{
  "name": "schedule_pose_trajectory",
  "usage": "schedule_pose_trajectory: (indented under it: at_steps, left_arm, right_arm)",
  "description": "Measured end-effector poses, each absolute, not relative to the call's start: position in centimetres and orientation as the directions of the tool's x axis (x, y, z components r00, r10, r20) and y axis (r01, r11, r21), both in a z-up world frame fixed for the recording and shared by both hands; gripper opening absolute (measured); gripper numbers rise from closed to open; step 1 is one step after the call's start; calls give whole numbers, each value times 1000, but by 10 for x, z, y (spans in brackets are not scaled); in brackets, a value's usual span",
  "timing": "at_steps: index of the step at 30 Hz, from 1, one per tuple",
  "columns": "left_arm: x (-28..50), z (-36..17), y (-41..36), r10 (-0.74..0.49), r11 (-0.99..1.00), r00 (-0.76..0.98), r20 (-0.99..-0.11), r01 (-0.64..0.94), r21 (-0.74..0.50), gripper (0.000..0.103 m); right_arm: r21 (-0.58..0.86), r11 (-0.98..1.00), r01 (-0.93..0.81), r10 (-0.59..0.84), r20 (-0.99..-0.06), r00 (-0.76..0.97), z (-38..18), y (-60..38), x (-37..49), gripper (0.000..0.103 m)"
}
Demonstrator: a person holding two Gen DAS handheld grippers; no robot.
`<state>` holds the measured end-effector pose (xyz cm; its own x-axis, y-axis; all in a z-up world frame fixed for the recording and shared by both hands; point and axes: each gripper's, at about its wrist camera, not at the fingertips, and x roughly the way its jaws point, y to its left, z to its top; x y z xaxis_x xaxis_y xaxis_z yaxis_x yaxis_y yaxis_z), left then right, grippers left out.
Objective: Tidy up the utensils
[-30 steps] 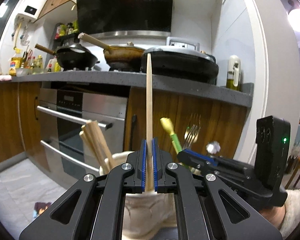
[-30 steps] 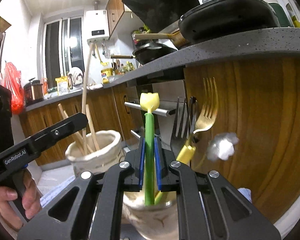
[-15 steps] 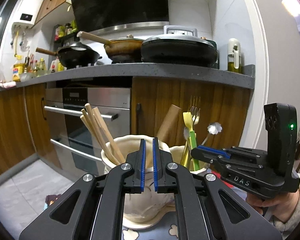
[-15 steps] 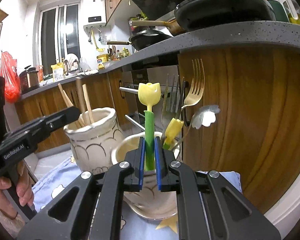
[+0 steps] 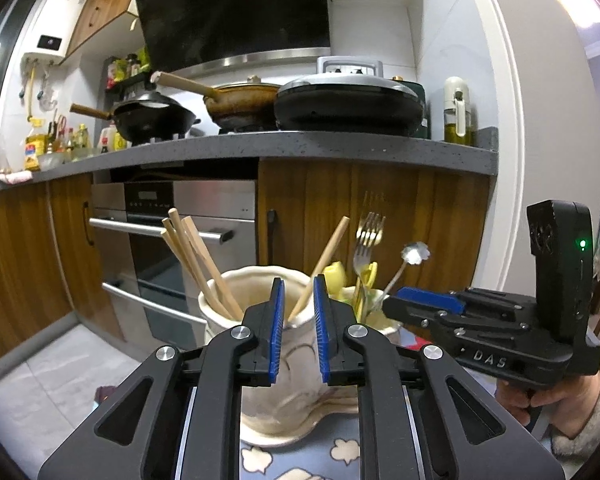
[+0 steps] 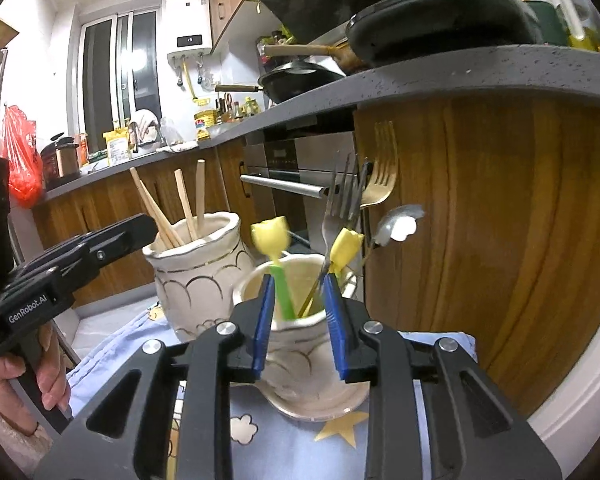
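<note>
Released chopstick [image 5: 325, 258] now leans right in jar [image 5: 260, 280]; left gripper [image 5: 297, 312] opening.

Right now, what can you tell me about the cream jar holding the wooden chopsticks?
The cream jar looks like glazed ceramic, with a wavy rim and thin gold scalloped lines on its belly. It stands upright on a blue cloth with cartoon clouds, close beside a similar jar of forks. Several wooden chopsticks lean inside it, ends fanning above the rim. No gripper touches it.
</note>
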<state>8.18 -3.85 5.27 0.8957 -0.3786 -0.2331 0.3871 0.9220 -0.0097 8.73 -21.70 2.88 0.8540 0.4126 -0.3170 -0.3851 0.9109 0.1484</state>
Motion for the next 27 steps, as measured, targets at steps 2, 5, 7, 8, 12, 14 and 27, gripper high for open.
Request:
schedule_pose_trajectory:
  at_steps: [2, 5, 7, 8, 12, 14, 27]
  left_arm:
    - [74, 52, -38, -377, 923, 896, -236, 385, -10, 16]
    - [60, 48, -35, -371, 925, 895, -249, 378, -20, 16]
    - [52, 44, -32, -364, 928, 894, -262, 370, -27, 16]
    - [47, 41, -30, -361, 930, 892, -273, 366, -35, 16]
    - [36, 28, -22, -325, 944, 892, -313, 326, -50, 22]
    - [33, 22, -18, -294, 955, 895, -336, 294, -52, 35]
    - [18, 8, -7, -145, 983, 946, -289, 170, 63, 86]
  right_arm:
    - [148, 914, -377, 405, -318, 857, 29, -219, 80, 25]
    - [136, 922, -363, 387, -335, 859, 26, -219, 67, 25]
    - [123, 927, -355, 375, -345, 860, 23, -218, 59, 25]
    - [113, 930, -350, 367, -351, 861, 21, -217, 53, 25]
    - [69, 939, -338, 339, -365, 867, 13, -212, 35, 25]
    - [53, 942, -331, 326, -369, 870, 10, -210, 29, 29]
    - [-18, 959, -282, 263, -305, 915, 5, -208, 10, 76]
